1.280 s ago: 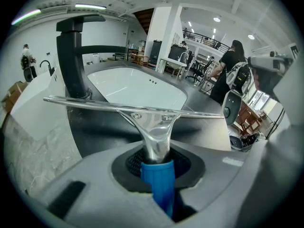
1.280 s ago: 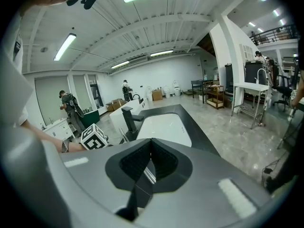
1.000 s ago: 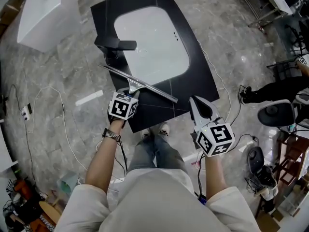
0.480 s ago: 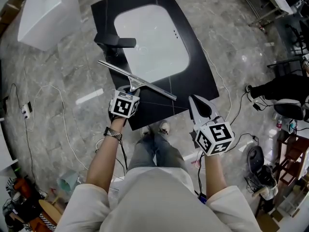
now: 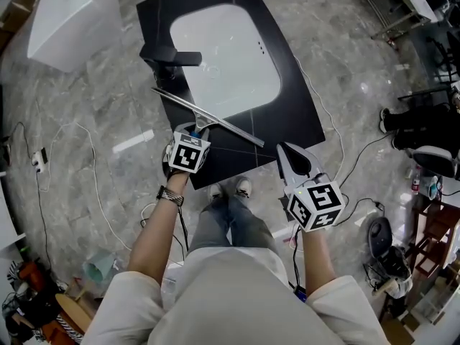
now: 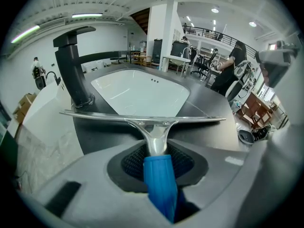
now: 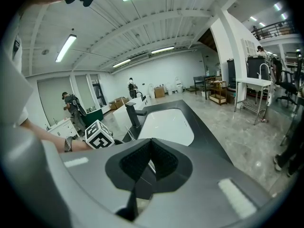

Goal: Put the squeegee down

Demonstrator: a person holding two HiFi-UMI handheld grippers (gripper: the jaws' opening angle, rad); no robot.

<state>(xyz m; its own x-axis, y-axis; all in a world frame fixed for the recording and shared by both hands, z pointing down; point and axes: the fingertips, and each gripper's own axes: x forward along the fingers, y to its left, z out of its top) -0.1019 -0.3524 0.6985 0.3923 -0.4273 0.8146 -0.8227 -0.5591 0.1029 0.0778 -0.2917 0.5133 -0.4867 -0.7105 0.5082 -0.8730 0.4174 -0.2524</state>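
The squeegee (image 5: 215, 123) has a long metal blade and a blue handle (image 6: 159, 179). Its blade (image 6: 142, 119) lies across the black counter (image 5: 287, 113), between the faucet (image 5: 169, 60) and the counter's near edge. My left gripper (image 5: 194, 131) is at the handle end. Its jaws are opening with the blue handle between them, and the pads (image 6: 130, 158) stand off its sides. My right gripper (image 5: 284, 151) hovers off the counter's near right corner. Its pads (image 7: 164, 160) meet in a line, with nothing between them.
A white basin (image 5: 226, 60) is sunk in the black counter. A white tub (image 5: 72, 16) stands on the stone floor at the upper left. Cables (image 5: 79, 164) trail over the floor on both sides. A person's legs (image 5: 417, 124) and chairs are at the right edge.
The squeegee's blade has crept slightly toward the faucet. Both hands stay about where they were. The person at the right edge has shifted.
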